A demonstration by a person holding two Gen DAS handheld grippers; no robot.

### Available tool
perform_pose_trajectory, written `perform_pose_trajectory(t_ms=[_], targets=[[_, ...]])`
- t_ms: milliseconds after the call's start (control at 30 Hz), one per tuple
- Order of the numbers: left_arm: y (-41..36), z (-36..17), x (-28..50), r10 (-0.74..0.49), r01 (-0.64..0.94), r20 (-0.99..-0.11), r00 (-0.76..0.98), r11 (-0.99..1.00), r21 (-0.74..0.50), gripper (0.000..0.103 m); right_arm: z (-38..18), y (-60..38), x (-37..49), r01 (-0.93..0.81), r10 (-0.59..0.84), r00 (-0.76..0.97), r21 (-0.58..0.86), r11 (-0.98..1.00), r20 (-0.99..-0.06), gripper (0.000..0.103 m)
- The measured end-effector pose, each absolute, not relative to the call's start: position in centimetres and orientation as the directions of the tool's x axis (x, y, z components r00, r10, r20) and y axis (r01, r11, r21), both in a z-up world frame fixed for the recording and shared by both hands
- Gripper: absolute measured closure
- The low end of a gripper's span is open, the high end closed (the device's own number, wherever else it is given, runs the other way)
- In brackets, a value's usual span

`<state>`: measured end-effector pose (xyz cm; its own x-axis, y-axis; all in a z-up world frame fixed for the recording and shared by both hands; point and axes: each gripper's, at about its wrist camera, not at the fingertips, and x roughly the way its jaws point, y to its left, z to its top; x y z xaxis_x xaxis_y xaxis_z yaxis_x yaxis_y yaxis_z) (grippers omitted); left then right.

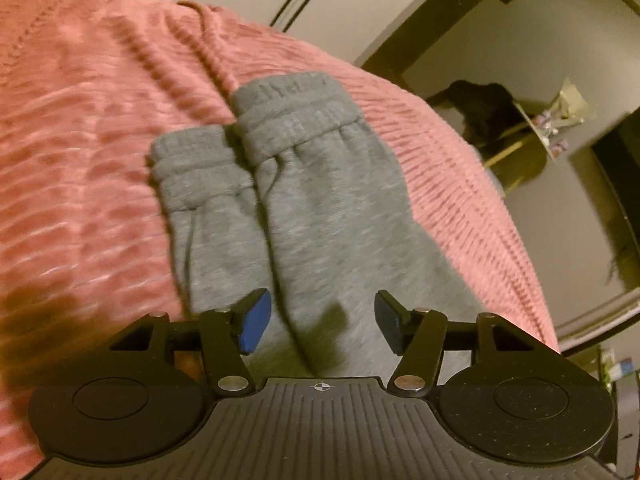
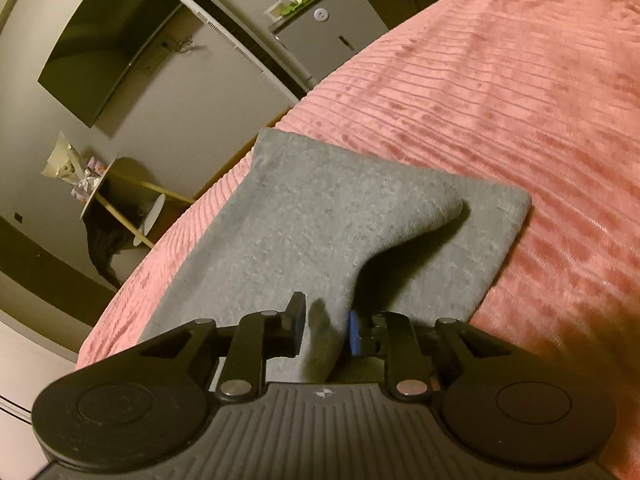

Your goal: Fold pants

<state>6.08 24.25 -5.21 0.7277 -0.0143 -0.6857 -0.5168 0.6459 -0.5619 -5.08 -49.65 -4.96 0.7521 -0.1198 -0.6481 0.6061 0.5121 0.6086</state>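
Observation:
Grey sweatpants (image 1: 320, 208) lie on a pink ribbed bedspread (image 1: 88, 128). In the left wrist view two elastic cuffs (image 1: 292, 120) lie side by side at the far end. My left gripper (image 1: 322, 322) is open, hovering just above the pant legs, holding nothing. In the right wrist view the pants (image 2: 304, 216) lie flat near the bed's left edge. My right gripper (image 2: 324, 330) is shut on a pinched ridge of the grey fabric (image 2: 332, 320), which is lifted off the layer beneath.
The bedspread (image 2: 520, 100) stretches wide to the right. Past the bed's edge stand a small wooden side table (image 2: 116, 200) with items on it, a wall-mounted dark screen (image 2: 108, 48) and a grey cabinet (image 2: 332, 36). A doorway (image 1: 520, 80) shows in the left wrist view.

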Motion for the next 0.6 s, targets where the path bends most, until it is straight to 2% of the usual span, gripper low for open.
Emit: perform_pose_trajectory(t_ms=[67,100,200,300,367,433,600], targets=[[24.3,-5.6,7.0,-0.033,-0.506,-0.683,0.730,0.644,-0.573,0.044,-5.2,-49.8,-4.9,0.604,-0.110,0.761,0.636,0.480,-0.639,0.077],[24.3,-5.9,7.4,-0.042,-0.503,-0.680,0.732,0.640,-0.581,0.049,-5.2,-49.9,-4.8,0.603,-0.106,0.764,0.647,0.467,-0.636,0.076],[24.2,-6.4,8.2,-0.032,-0.520,-0.696,0.718,0.639,-0.566,0.078,-5.1,-50.4,-4.3,0.605,-0.111,0.770,0.663,0.441,-0.628,0.075],[24.3,-6.6,8.6,-0.035,-0.528,-0.698,0.715,0.628,-0.572,0.085,-4.9,-50.7,-3.7,0.611,-0.127,0.766,0.654,0.446,-0.630,0.077],[24.4,-6.2,8.4,-0.041,-0.521,-0.685,0.728,0.616,-0.591,0.088,-4.4,-50.7,-3.3,0.627,-0.155,0.750,0.616,0.477,-0.643,0.098],[24.3,-5.0,7.6,-0.044,-0.488,-0.648,0.760,0.620,-0.614,0.089,-2.9,-50.3,-2.9,0.640,-0.207,0.728,0.541,0.546,-0.654,0.098],[24.3,-1.6,4.7,-0.054,-0.401,-0.569,0.821,0.655,-0.641,0.089,1.8,-48.4,-4.4,0.601,-0.334,0.760,0.408,0.688,-0.557,0.099]])
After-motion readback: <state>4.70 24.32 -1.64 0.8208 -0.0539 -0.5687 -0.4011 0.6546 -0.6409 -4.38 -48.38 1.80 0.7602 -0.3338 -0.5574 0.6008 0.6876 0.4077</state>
